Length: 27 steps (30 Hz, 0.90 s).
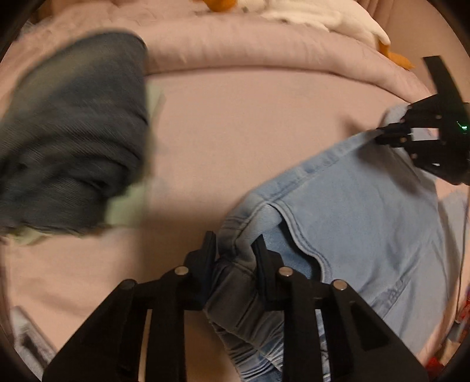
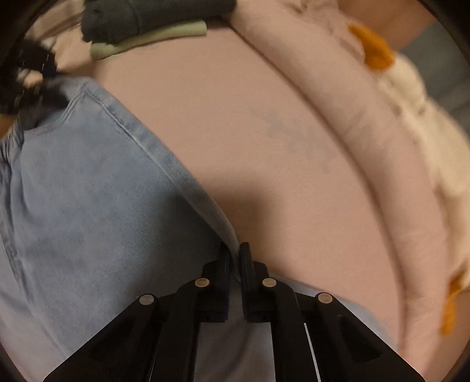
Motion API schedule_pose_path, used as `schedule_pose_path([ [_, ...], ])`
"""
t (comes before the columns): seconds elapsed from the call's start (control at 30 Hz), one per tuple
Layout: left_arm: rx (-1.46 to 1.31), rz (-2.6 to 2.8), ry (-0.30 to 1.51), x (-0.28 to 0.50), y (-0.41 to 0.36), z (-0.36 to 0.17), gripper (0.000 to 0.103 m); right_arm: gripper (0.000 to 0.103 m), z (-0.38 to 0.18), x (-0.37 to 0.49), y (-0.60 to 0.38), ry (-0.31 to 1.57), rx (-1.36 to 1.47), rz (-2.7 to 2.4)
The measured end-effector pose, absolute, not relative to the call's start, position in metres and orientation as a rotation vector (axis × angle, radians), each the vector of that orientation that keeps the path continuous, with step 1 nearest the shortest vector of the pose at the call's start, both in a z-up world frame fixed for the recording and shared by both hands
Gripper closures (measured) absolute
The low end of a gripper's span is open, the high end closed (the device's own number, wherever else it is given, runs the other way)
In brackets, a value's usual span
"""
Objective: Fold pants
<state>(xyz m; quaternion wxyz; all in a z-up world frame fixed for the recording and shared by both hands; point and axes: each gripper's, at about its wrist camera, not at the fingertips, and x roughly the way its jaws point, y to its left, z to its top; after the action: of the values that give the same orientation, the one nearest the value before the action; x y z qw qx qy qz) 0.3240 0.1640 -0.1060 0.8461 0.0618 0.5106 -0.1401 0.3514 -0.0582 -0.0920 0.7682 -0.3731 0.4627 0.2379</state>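
Light blue denim pants (image 1: 361, 211) lie on a pink bed sheet (image 1: 249, 132), held up at two places. My left gripper (image 1: 235, 249) is shut on a bunched fold of the pants near the waistband and pocket. My right gripper (image 2: 235, 255) is shut on the pants' hem edge (image 2: 164, 158); it also shows in the left wrist view (image 1: 384, 136) at the right, pinching the far edge. The pants (image 2: 88, 205) fill the left of the right wrist view. The left gripper (image 2: 44, 88) appears blurred at the upper left there.
A stack of folded dark clothes (image 1: 73, 132) on a pale green piece lies at the left; it also shows in the right wrist view (image 2: 141, 17). A rolled pink duvet (image 1: 264, 50) and a white and orange plush toy (image 1: 323, 14) lie at the back.
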Motion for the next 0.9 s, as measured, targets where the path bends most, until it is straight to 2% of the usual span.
schedule_pose_path([
  [0.07,0.154,-0.278,1.025,0.318,0.162,-0.093,0.079,0.098,-0.073,0.348,-0.058,0.932,-0.802,0.468],
  [0.13,0.172,-0.254,1.028,0.322,0.164,-0.102,0.078,0.098,-0.063,0.349,-0.06,0.887,-0.774,0.431],
  [0.23,0.212,-0.172,1.11,0.334,0.156,-0.134,0.07,0.098,-0.098,0.358,-0.053,0.961,-0.776,0.415],
  [0.3,0.227,-0.145,1.105,0.335,0.153,-0.135,0.069,0.097,-0.122,0.355,-0.042,0.95,-0.856,0.382],
  [0.37,0.23,-0.13,1.102,0.333,0.151,-0.129,0.071,0.097,-0.119,0.356,-0.042,0.947,-0.834,0.375],
  [0.6,0.321,-0.087,0.971,0.309,0.127,-0.086,0.079,0.097,-0.069,0.332,-0.045,0.817,-0.807,0.312],
  [0.77,0.419,-0.086,0.788,0.26,0.116,-0.049,0.08,0.097,-0.024,0.281,-0.054,0.638,-0.84,0.25],
  [0.9,0.483,-0.089,0.712,0.213,0.111,-0.036,0.081,0.098,-0.008,0.214,-0.064,0.524,-0.879,0.21],
])
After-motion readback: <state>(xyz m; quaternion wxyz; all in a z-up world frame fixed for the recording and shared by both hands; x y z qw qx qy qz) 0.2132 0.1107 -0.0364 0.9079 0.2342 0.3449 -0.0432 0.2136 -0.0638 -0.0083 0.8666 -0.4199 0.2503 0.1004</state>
